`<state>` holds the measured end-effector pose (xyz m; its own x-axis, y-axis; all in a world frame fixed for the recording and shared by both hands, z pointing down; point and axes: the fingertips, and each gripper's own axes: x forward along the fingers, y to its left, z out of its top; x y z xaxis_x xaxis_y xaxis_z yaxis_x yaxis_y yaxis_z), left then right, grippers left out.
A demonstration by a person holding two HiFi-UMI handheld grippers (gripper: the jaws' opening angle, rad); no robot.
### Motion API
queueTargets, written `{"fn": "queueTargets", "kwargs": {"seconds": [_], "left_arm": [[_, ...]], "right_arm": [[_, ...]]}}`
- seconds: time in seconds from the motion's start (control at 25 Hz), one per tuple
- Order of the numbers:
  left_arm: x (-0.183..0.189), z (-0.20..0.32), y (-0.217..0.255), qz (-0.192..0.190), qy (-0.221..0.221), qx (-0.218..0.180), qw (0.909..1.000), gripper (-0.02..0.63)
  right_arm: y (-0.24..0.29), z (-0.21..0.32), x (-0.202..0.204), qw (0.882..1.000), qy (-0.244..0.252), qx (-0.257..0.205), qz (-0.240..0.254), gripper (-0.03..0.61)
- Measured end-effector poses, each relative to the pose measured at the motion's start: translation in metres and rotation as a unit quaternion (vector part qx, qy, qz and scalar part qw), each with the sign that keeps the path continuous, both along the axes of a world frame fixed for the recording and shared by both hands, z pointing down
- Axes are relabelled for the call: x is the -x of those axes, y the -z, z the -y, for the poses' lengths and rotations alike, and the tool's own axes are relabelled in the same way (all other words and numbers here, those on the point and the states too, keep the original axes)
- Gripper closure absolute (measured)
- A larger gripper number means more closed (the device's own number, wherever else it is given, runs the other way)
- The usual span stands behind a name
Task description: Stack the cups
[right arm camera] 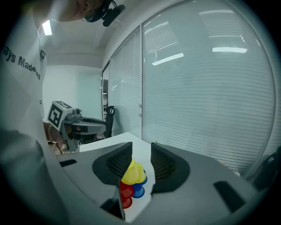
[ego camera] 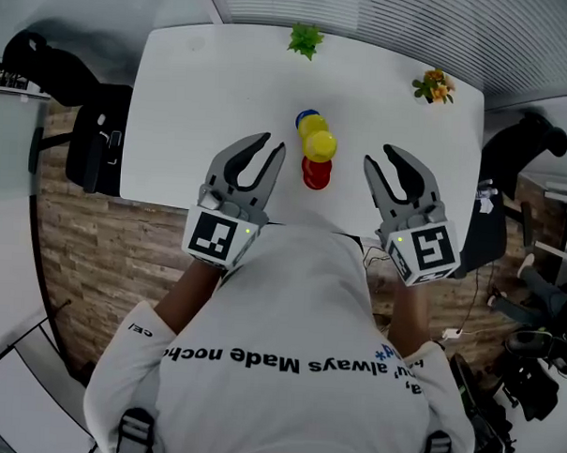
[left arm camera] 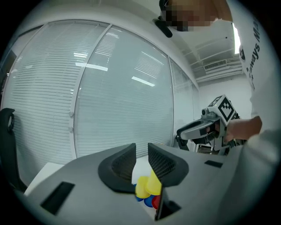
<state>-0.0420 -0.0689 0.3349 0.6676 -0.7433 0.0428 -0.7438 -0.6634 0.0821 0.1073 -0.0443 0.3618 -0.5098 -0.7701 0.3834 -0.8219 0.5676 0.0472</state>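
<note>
We see only a sliver of the blue cup (ego camera: 306, 115) behind the yellow cups (ego camera: 317, 138), which also overlap the red cups (ego camera: 316, 174), so we cannot count them. In their own views the jaws of the left gripper (left arm camera: 141, 148) and of the right gripper (right arm camera: 141, 147) screen the cluster's sides. The person's shirt (ego camera: 287, 362) hides the near edge of the table (ego camera: 195, 95)
</note>
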Motion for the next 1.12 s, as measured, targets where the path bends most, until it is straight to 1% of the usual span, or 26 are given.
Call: {"fn": "queueTargets", "kwargs": {"seconds": [0.16,0.44,0.72,0.8,0.88,1.0,1.12], "left_arm": [[-0.001,-0.005,0.025,-0.011,0.006,-0.011,0.9999,0.532],[-0.002,-0.007,0.064,-0.026,0.008,-0.034,0.9991,0.560],[-0.004,-0.016,0.089,-0.036,-0.005,-0.042,0.9984,0.572],[-0.005,-0.018,0.095,-0.032,-0.010,-0.047,0.9984,0.574],[-0.003,-0.020,0.097,-0.023,-0.008,-0.046,0.9986,0.574],[-0.002,-0.021,0.106,-0.033,-0.005,-0.053,0.9980,0.574],[0.000,-0.021,0.108,-0.033,-0.005,-0.049,0.9982,0.574]], "right_arm": [[0.021,-0.006,-0.008,0.999,-0.033,-0.027,-0.015,0.457],[0.052,-0.016,-0.008,0.997,-0.062,-0.045,0.005,0.506],[0.078,-0.024,-0.010,0.995,-0.074,-0.063,0.014,0.538],[0.083,-0.024,-0.012,0.995,-0.078,-0.065,0.015,0.546],[0.086,-0.025,-0.013,0.994,-0.080,-0.066,0.016,0.549],[0.090,-0.027,-0.014,0.994,-0.081,-0.067,0.015,0.562],[0.091,-0.028,-0.014,0.994,-0.084,-0.065,0.014,0.572]]}}
